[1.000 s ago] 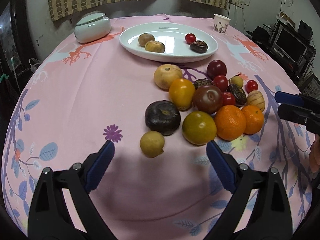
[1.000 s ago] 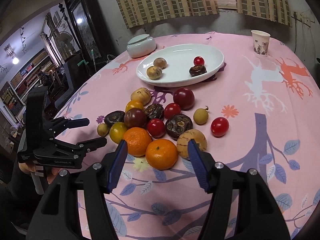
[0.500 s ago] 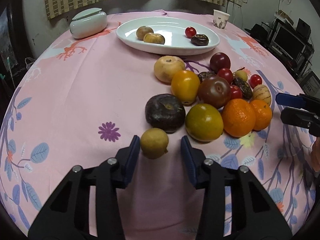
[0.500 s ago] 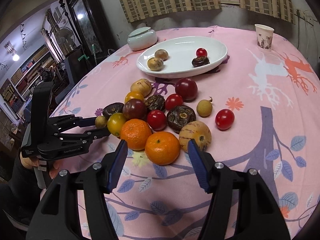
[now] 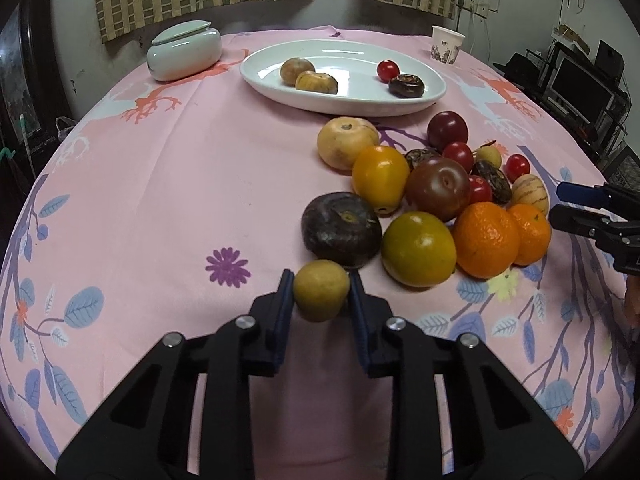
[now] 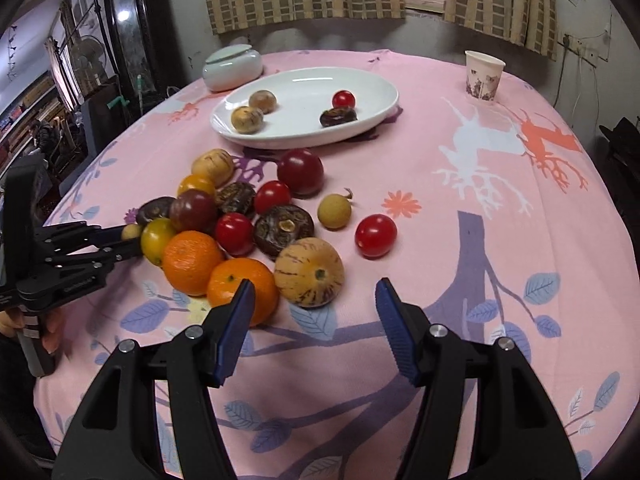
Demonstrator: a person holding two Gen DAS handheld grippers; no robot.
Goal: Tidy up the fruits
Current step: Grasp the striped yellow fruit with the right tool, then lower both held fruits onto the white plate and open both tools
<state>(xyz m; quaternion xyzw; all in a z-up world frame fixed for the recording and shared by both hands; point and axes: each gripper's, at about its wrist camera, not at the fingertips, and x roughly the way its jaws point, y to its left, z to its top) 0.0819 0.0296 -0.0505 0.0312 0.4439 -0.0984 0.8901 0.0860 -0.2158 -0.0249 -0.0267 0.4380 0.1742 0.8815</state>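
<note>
Left gripper [image 5: 321,294] jaws now clamped on small yellow-green fruit [image 5: 321,296] — right gripper [image 6: 314,312] level, jaws wide apart.

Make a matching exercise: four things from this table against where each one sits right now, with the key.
Things
1. small yellow-green fruit
2. paper cup
3. lidded ceramic jar
4. striped tan melon

Places
A. just ahead of the open right gripper
B. beside the white plate
C. alone at the far table edge
D. clamped in the left gripper

Pairs: 1-D, 2-C, 3-B, 4-A
</note>
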